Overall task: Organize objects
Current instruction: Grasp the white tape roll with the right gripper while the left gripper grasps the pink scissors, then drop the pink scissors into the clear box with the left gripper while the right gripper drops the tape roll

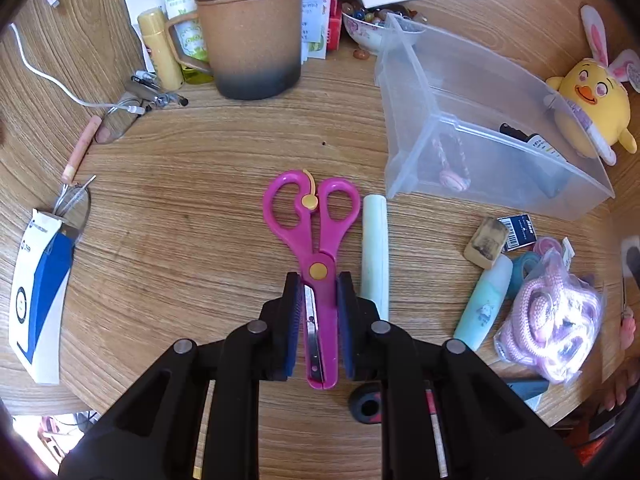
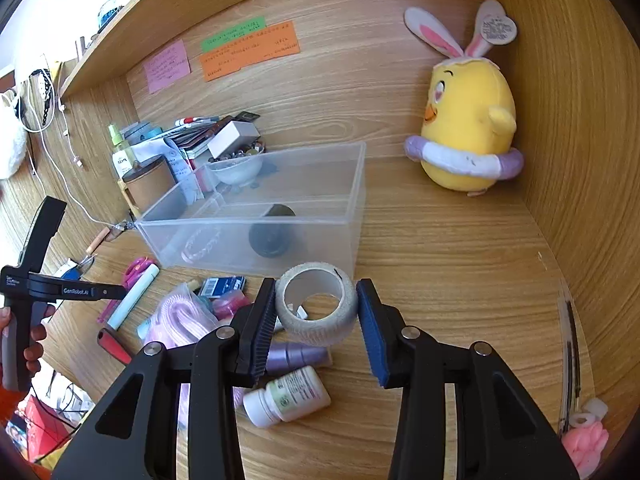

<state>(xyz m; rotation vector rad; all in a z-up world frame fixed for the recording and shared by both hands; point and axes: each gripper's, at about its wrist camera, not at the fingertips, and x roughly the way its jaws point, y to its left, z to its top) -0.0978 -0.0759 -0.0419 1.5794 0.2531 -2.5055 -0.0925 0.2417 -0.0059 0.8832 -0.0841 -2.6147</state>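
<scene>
On a cluttered wooden desk [image 1: 200, 184], we hold two grippers over a scatter of small things waiting to be sorted into a clear plastic bin [image 1: 480, 148]. Our left gripper [image 1: 319, 284] has its pads against both sides of the blade end of a pair of pink scissors [image 1: 316, 232], which lie flat with handles pointing away; the jaws look pressed onto them, though we cannot tell how firmly. Our right gripper [image 2: 316, 312] is spread wide around a white roll of tape [image 2: 318, 304], one pad touching or nearly touching it, the other just clear of it. We judge the sorting to be at an early stage: the bin holds only a dark round object [image 2: 272, 236], a pink-and-white cord [image 1: 452, 164] and a marker [image 1: 520, 136], while a pale green tube [image 1: 376, 248], an eraser [image 1: 486, 242], a bagged pink rope [image 1: 548, 320], a white pill bottle [image 2: 288, 396] and more lie outside. The bin's near wall stands close to the scissors' handles and the tape, so anything lifted has to clear that rim. A lidded brown mug [image 1: 248, 32] crowds the far left; open desk lies between it and the scissors.
</scene>
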